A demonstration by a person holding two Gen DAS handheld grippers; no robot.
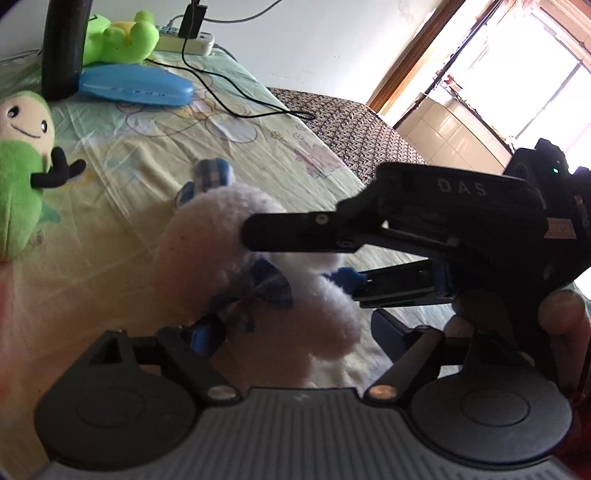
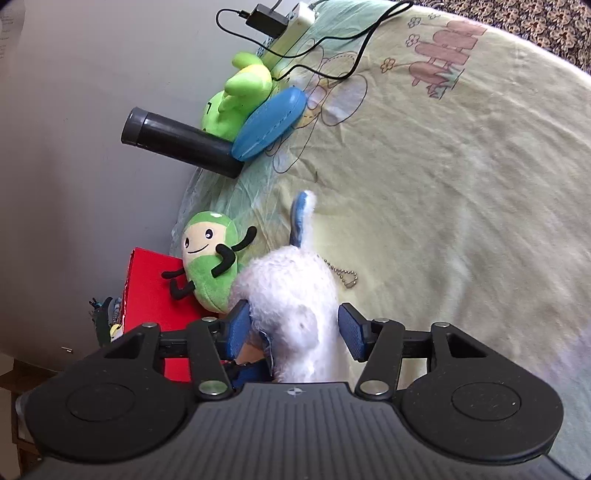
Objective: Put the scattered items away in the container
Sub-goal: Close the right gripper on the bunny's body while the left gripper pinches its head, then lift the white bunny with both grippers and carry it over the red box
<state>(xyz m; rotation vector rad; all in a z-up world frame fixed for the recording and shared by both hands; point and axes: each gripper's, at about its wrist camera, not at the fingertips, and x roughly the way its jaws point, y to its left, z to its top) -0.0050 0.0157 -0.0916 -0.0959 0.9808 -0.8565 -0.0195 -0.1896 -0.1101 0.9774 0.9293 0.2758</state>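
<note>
A white fluffy plush [image 1: 221, 236] [image 2: 291, 295] with blue checked ears and a bow stands on the yellow bedsheet [image 2: 461, 184]. It sits between the fingers of both grippers. My left gripper [image 1: 295, 328] is open: its left pad touches the bow side, and the right pad stands a little off the fur. My right gripper [image 1: 303, 258] [image 2: 293, 325] comes in from the right and is open around the plush's body, with a gap at its right pad. A red box [image 2: 159, 288] sits at the bed's left edge, and a green bean plush [image 1: 18, 177] [image 2: 210, 266] leans on it.
A green frog plush [image 1: 118, 37] [image 2: 240, 96], a blue case [image 1: 136, 86] [image 2: 269, 123] and a black flask [image 1: 62, 44] [image 2: 181, 142] stand by the wall. A power strip [image 2: 295, 26] trails a black cable [image 1: 229, 99]. A ball chain [image 2: 343, 277] lies beside the plush. A hand [image 1: 561, 317] holds the right gripper.
</note>
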